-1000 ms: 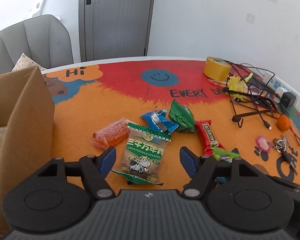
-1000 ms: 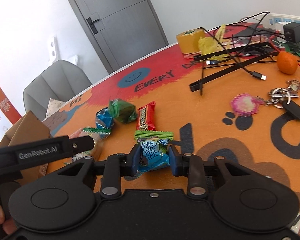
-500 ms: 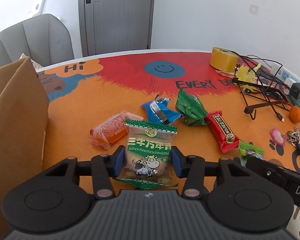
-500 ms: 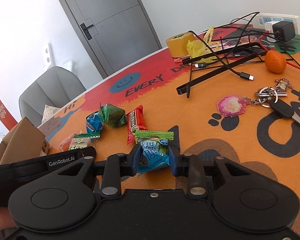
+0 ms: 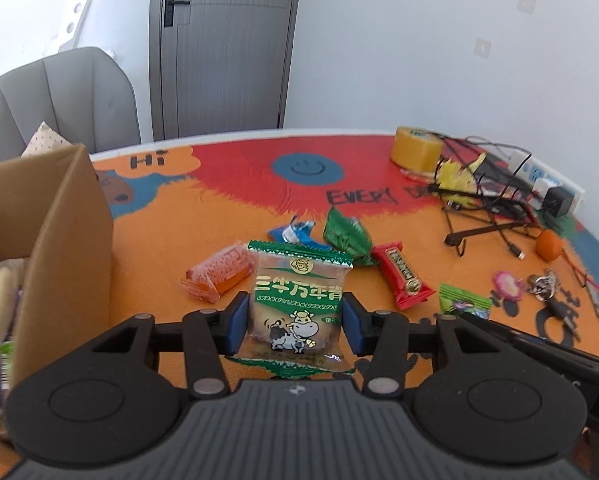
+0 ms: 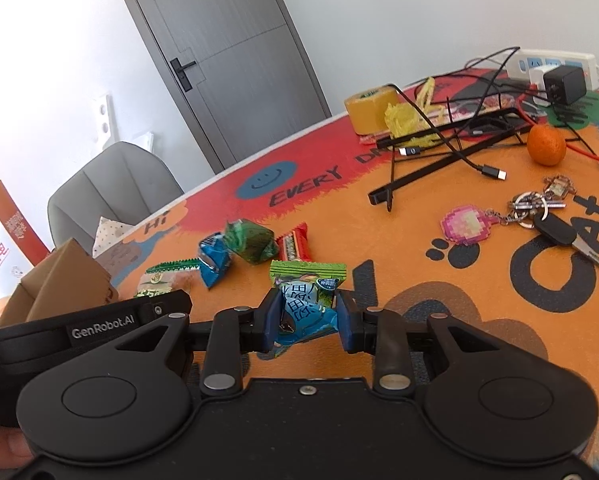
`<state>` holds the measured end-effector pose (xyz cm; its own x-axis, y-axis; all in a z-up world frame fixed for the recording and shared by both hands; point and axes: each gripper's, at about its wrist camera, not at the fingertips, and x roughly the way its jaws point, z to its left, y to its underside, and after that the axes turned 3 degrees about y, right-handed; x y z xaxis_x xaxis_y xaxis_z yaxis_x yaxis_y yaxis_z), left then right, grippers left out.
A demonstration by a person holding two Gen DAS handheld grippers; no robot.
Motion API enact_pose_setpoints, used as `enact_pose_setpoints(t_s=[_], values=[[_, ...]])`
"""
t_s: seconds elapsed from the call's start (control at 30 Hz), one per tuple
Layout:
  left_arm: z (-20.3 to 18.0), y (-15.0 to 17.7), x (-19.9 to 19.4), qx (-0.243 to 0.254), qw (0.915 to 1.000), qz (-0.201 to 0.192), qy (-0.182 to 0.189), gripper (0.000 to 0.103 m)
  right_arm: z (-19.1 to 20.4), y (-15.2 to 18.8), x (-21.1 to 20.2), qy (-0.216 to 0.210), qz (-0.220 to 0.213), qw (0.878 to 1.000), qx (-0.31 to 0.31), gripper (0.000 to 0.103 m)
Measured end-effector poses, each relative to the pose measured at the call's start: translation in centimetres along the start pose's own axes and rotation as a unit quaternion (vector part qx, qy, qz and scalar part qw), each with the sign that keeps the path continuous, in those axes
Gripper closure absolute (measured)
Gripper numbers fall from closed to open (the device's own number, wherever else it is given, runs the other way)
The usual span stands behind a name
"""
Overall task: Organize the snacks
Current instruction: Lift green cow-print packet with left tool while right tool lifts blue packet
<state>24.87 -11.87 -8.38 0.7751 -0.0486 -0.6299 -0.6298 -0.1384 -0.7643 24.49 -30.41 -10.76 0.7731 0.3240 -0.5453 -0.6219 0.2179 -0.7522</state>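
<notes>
**A:** What is happening at the bench right now?

**B:** A person holds a gripper in each hand, and each has a snack. The left gripper has just closed its jaws on a clear biscuit packet with green edges and a cartoon cow, and the blue pads press on both its sides. The packet looks lifted just clear of the orange bench cover, though I cannot be sure its lower edge is off.

**A:** And the other hand?

**B:** The right gripper has its jaws closed on a small blue and green candy bag, which is crumpled between the pads.

**A:** Where do the snacks go?

**B:** Most likely into the open cardboard box standing at the left edge of the bench, just beside the left gripper. Something pale already lies inside, too blurred to name.

**A:** What is left on the bench?

**B:** An orange packet, a blue wrapper, a green wrapper and a red bar, lying close together beyond the grippers. Cables, keys and a roll of tape lie well apart on the right.

**A:** So which step is this?

**B:** Pick-up looks done for both. I judge the next move is carrying the biscuit packet over the box wall and letting go, high enough to clear the flap.
</notes>
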Motion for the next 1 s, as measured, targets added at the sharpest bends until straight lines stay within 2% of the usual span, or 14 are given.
enact_pose_setpoints(t_s=[0.33,1.0], values=[[0.2,-0.2,-4.1,-0.008,0.9995,-0.032,0.005,0.056,1.9,-0.4,-2.7,-0.013,-0.025,0.999,-0.017,0.072],[3.9,-0.4,-10.2,-0.040,0.9956,-0.083,-0.017,0.056,6.6,-0.5,-6.0,-0.048,-0.054,0.996,-0.051,0.073]])
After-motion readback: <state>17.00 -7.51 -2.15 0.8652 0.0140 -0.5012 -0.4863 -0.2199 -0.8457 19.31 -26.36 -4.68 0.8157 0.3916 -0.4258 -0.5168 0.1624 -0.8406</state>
